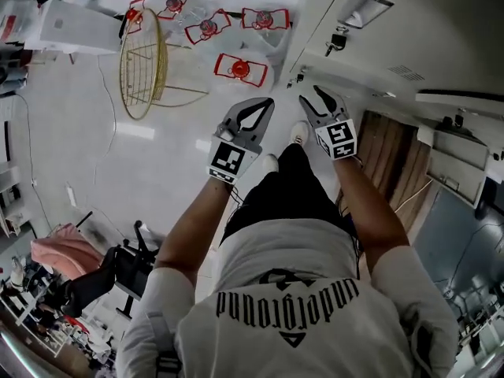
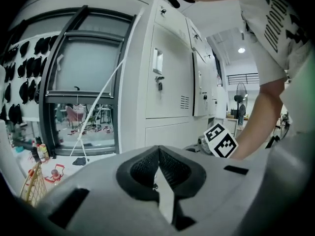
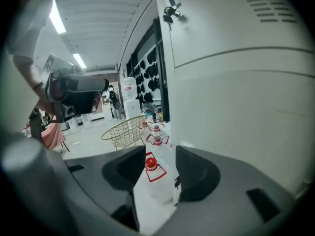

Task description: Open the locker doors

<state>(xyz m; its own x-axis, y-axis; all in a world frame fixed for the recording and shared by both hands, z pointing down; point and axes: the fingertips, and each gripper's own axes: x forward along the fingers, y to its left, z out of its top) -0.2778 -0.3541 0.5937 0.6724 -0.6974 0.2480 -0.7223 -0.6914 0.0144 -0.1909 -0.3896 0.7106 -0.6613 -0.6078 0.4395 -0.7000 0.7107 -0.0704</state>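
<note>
A white T-shirt [image 1: 291, 290] with black lettering across the back fills the bottom of the head view. Two bare forearms reach forward from it over the pale floor [image 1: 157, 156].

The left tongs [image 1: 266, 105] are closed. In the left gripper view their dark pads meet at the tips and nothing lies between them. The right tongs [image 1: 312, 96] stand wide apart and hold nothing. In the right gripper view, the gap between them shows only floor and a clear, red-capped bottle [image 3: 150, 165] lying farther off.

The white lockers [image 1: 378, 22] rise along the right edge of the floor, with the right tongs near their foot. Neither pair of tongs touches them. Every one of the doors [image 2: 170, 77] in view is shut. Each has a small lock [image 3: 171, 11] hanging at its latch and a row of vent slits lower down.

Toward the far edge of the floor a gold wire basket [image 1: 143, 61] lies on its side. Several more bottles [image 1: 239, 69] with red caps and red handles are scattered just beside it. A pink chair [image 1: 67, 254] stands well apart at the floor's left edge.
</note>
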